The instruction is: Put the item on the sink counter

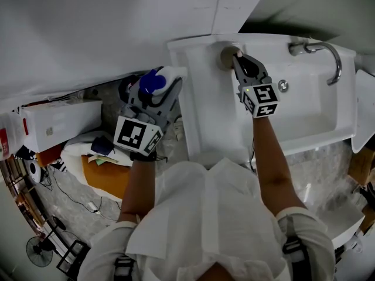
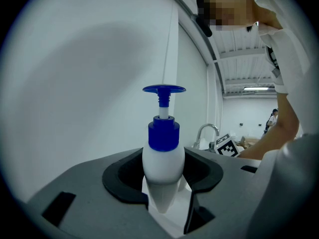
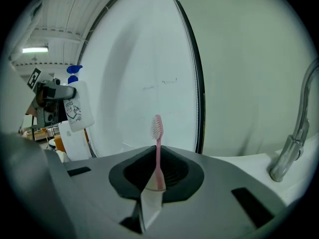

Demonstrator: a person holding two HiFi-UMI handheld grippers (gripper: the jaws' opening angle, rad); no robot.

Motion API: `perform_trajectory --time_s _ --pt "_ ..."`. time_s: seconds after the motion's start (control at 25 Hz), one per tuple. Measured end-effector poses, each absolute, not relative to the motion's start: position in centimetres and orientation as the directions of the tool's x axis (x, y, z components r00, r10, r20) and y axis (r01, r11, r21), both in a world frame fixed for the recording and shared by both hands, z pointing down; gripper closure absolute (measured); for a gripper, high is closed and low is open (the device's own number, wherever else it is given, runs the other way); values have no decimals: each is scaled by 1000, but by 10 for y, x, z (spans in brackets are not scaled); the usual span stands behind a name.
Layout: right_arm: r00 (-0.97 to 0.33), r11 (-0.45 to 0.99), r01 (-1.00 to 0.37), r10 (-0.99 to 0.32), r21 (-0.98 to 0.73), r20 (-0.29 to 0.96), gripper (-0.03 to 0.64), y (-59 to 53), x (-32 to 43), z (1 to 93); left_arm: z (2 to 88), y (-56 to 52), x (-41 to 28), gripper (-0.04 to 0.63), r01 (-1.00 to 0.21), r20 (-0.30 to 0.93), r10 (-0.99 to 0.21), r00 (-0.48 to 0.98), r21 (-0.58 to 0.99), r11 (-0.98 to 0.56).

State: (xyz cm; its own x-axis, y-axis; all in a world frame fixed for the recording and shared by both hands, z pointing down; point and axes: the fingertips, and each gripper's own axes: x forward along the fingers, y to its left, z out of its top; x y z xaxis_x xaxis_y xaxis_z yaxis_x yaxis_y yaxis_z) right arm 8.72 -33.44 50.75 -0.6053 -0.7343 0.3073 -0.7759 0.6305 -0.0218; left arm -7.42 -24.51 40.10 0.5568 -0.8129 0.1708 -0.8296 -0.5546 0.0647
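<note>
A white pump bottle (image 2: 162, 156) with a blue pump head stands upright between the jaws of my left gripper (image 2: 163, 185), which is shut on its body. In the head view this left gripper (image 1: 161, 91) holds the bottle (image 1: 156, 82) left of the sink counter (image 1: 196, 92), off its edge. My right gripper (image 3: 155, 182) is shut on a thin pink toothbrush (image 3: 158, 148), bristles up. In the head view the right gripper (image 1: 238, 57) reaches over the counter's far end, its tips beside a round grey-brown cup-like thing (image 1: 224, 56) by the wall.
The white basin (image 1: 304, 107) with a chrome faucet (image 1: 329, 56) lies right of the right gripper. A dark-framed mirror edge (image 3: 197, 83) runs up the wall. Boxes, an orange cloth and cables (image 1: 76, 157) crowd the floor left of the sink.
</note>
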Motion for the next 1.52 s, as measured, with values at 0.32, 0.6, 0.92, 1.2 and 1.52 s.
perform_trajectory --time_s 0.32,0.6,0.92,1.2,1.52 --pt "-604 624 -780 -734 -41 311 532 -333 88 506 395 -245 -74 385 -829 162 -814 558 58 -557" --pt "-613 623 -780 -745 -52 263 534 -326 91 487 391 -243 -73 385 -827 157 -813 560 53 -560" --pt "-619 624 -780 -761 -42 195 534 -309 98 455 385 -242 -67 385 -819 151 -807 571 39 -572" --pt "-607 609 -793 -782 -38 141 571 -291 114 429 387 -245 -57 385 -797 160 -784 600 27 -604" --pt "-587 588 -808 -802 -22 111 606 -269 133 412 403 -255 -43 385 -769 199 -751 629 17 -639"
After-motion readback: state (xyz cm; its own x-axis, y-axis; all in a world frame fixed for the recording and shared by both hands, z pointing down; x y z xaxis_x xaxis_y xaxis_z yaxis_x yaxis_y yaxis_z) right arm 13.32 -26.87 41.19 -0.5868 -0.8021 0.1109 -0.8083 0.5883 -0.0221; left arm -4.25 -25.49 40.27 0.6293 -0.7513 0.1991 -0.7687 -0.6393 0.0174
